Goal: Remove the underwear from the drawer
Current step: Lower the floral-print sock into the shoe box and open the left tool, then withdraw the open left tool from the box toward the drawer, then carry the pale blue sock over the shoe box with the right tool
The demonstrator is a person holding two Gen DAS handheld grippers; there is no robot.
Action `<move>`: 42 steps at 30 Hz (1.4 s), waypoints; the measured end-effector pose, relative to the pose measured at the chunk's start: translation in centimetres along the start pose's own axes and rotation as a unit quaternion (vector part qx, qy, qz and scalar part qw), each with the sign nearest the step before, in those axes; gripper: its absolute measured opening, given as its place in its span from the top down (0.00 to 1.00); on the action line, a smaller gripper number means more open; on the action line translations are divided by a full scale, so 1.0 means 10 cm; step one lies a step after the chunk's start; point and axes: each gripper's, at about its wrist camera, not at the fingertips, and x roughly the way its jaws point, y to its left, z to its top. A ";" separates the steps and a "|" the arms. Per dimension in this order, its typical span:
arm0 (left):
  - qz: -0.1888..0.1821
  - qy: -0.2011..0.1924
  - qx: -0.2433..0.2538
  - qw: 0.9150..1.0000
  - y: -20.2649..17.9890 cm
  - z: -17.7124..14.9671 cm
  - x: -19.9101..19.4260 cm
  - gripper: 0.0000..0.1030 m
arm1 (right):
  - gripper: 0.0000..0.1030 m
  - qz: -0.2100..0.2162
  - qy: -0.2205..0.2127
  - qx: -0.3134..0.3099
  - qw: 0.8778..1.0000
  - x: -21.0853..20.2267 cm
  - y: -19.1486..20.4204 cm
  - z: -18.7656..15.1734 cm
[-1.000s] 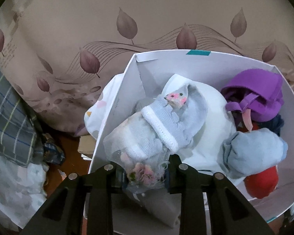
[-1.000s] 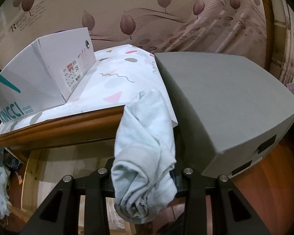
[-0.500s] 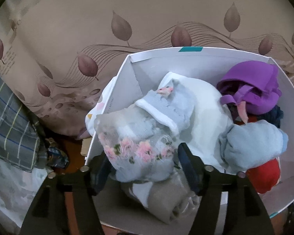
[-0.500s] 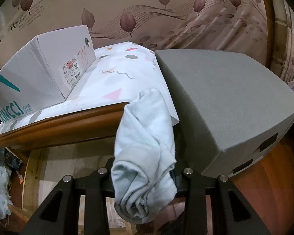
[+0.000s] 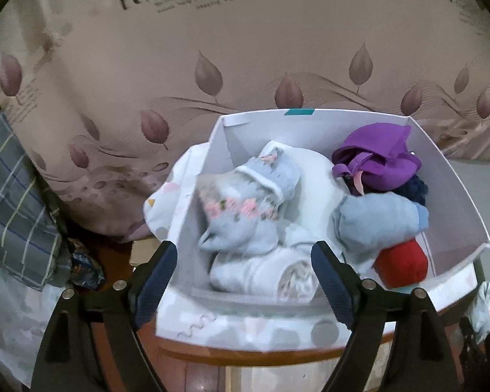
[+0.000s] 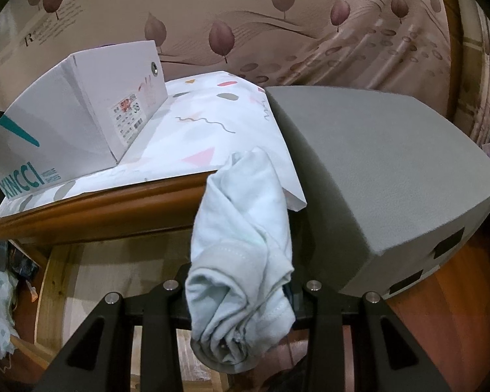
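An open white box (image 5: 454,202) on a patterned cloth holds several rolled garments. Among them are a grey floral underwear bundle (image 5: 241,215), a purple piece (image 5: 379,156), a blue-grey roll (image 5: 375,222) and a red one (image 5: 405,261). My left gripper (image 5: 243,251) hovers at the box's near side. Its jaws are opening wide on either side of the floral bundle, and the pads do not touch it. In the right wrist view, my right gripper (image 6: 241,290) is shut on a pale mint underwear (image 6: 245,228) that hangs in front of the table's wooden edge (image 6: 98,209).
A grey box (image 6: 375,170) stands to the right of the cloth-covered table (image 6: 205,130). From the right wrist view the white box (image 6: 72,121) sits at the table's left. A leaf-print curtain hangs behind. Plaid fabric (image 5: 13,196) lies at the far left.
My left gripper opened and let go of the floral bundle, which now rests in the box. The gripper drew back and rose a little. The right gripper and its underwear stayed still.
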 end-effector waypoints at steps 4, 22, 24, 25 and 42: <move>0.003 -0.025 -0.027 0.999 0.19 -0.21 -0.19 0.14 | 0.64 -0.001 -0.005 -0.005 1.000 -0.01 0.02 -0.01; 0.100 -0.009 -0.115 0.988 0.87 -1.38 0.02 0.14 | 0.64 0.015 -0.003 -0.039 0.999 -0.13 0.20 -0.04; 0.107 -0.004 -0.123 0.987 0.92 -1.49 0.11 0.14 | 0.64 0.016 0.004 -0.036 0.999 -0.17 0.19 0.01; 0.106 -0.001 -0.126 0.986 0.94 -1.53 0.14 0.14 | 0.64 0.014 0.005 -0.034 0.999 -0.20 0.19 0.05; 0.056 0.043 -0.027 0.997 1.13 -1.92 0.42 0.12 | 0.64 0.040 -0.015 -0.047 0.998 -0.57 0.44 0.80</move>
